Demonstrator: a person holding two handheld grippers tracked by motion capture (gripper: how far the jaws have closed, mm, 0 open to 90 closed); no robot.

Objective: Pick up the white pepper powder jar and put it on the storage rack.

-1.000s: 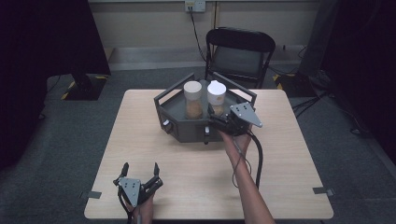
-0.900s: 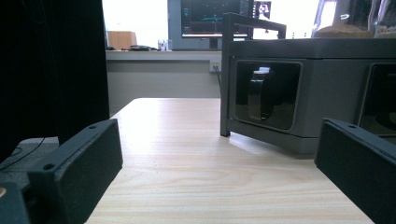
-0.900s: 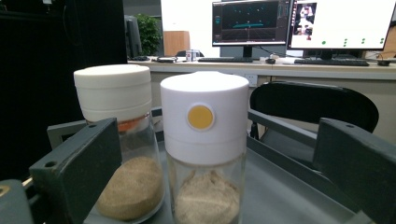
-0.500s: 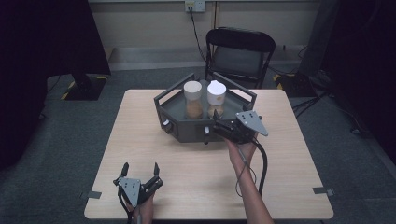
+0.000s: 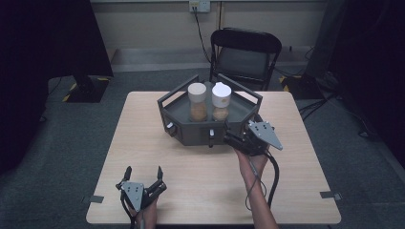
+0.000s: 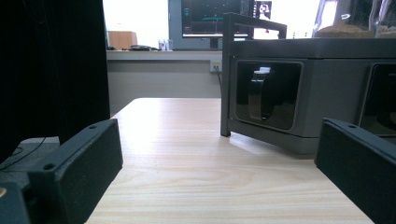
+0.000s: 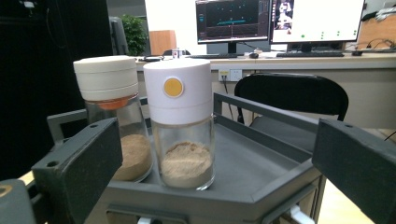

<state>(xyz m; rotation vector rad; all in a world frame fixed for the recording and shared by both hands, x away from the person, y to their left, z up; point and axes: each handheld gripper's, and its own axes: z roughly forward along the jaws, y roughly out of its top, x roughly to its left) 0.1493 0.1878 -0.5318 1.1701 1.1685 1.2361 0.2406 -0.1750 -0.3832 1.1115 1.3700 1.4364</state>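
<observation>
At the near left corner of the table (image 5: 205, 191), the left gripper (image 5: 143, 174) rests with its jaws spread wide and empty, well apart from the grey tray (image 5: 191, 134); at centre, the tray carries two glass jars of brown powder side by side, the cream-lidded jar (image 7: 113, 116) to the left and the white-lidded jar (image 7: 182, 121) to the right; at right, the right gripper (image 5: 230, 136) hovers at the tray's near wall, jaws wide and empty, framing the white-lidded jar, which stands just beyond them, untouched. The step in hand appears to be the approach; the next move likely calls for advancing over the wall, then closing on the glass.
</observation>
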